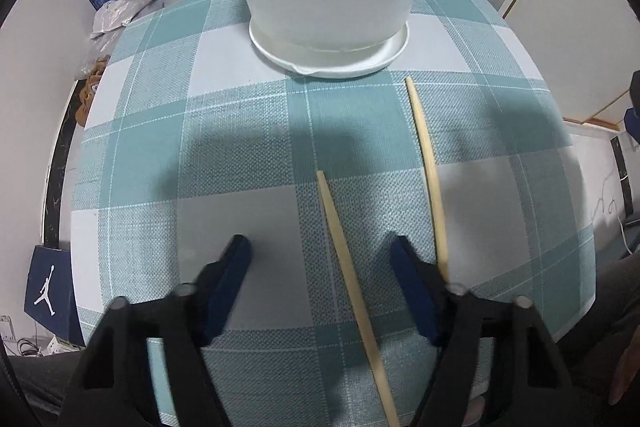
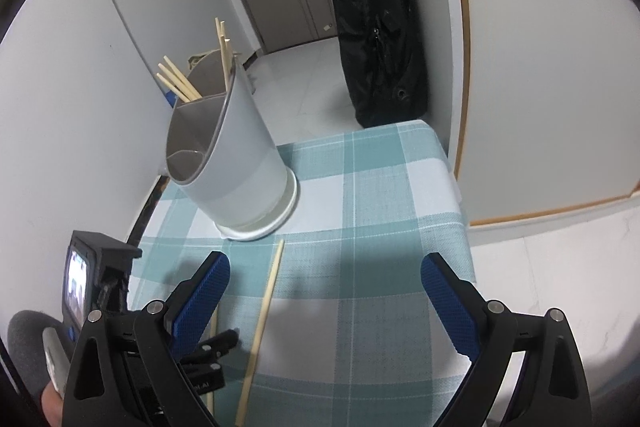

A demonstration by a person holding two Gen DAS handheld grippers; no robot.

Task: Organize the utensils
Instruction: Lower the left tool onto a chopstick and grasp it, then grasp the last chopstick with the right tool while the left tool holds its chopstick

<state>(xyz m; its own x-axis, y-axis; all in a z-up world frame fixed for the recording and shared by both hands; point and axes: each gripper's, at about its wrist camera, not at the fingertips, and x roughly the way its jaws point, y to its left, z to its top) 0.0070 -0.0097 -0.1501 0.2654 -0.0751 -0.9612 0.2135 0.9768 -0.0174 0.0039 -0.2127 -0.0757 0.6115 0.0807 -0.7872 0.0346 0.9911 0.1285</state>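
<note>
My left gripper (image 1: 320,259) points down at the worktop (image 1: 240,131), fingers (image 1: 234,267) half spread around one thin wooden chopstick (image 1: 352,279) without pinching it. A second chopstick (image 1: 426,163) lies just right of the right finger. My right gripper (image 2: 326,291) hangs with fingers wide apart, holding nothing. At the far side of the checked woven cloth stands the smooth white holder (image 2: 236,163), with more chopsticks (image 2: 180,83) in it.
</note>
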